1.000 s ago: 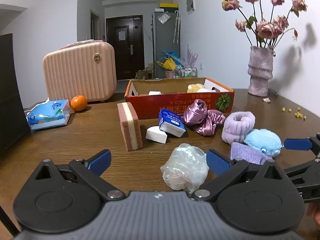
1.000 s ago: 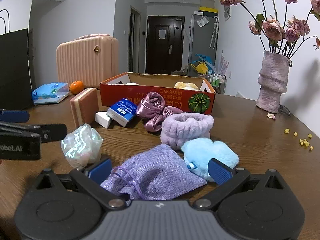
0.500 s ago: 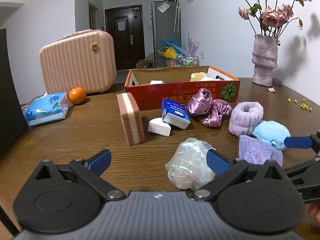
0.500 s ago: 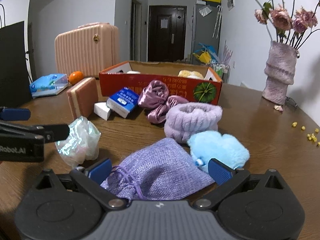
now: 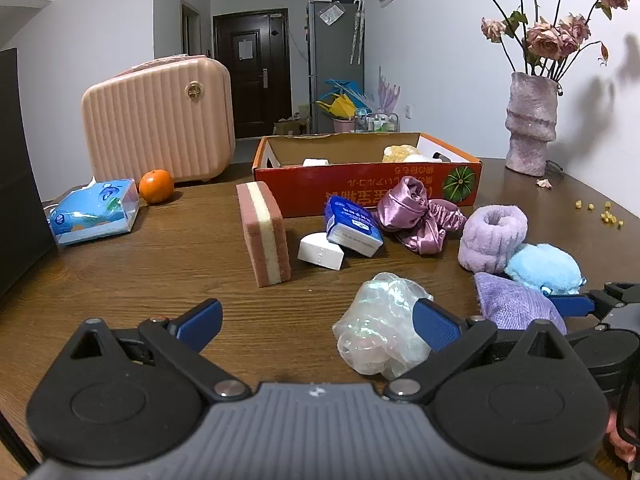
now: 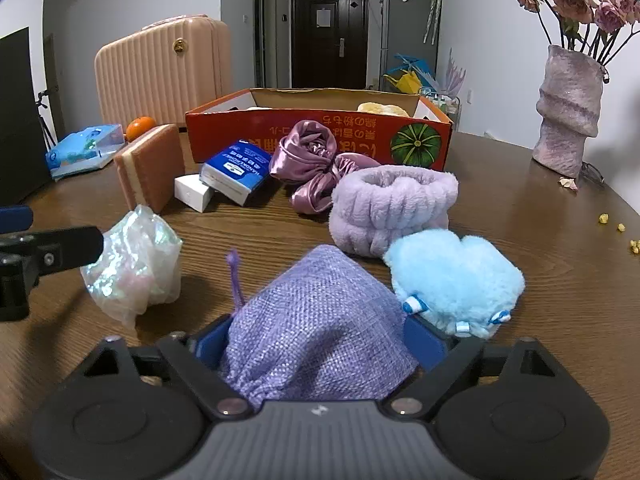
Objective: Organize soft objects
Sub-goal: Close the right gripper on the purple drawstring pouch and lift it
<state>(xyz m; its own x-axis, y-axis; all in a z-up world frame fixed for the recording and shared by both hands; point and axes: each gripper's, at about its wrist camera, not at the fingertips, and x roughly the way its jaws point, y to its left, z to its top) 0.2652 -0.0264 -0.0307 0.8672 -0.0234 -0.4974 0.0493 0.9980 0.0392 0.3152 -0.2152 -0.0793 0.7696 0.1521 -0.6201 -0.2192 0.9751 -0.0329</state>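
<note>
The right gripper's [image 6: 322,344] blue pads are mostly hidden behind the purple drawstring pouch [image 6: 316,324] that lies between its closing jaws, so whether they press the cloth cannot be told. In the left wrist view the left gripper's [image 5: 316,322] right finger covers part of the iridescent plastic bag [image 5: 380,328]. The orange box's [image 5: 360,188] near wall hides most of its contents; only a white piece and something yellow show. The printing on the blue tissue pack [image 6: 236,170] is too small to read. The dried roses [image 6: 576,0] are cut off by the picture's top and right edges.
</note>
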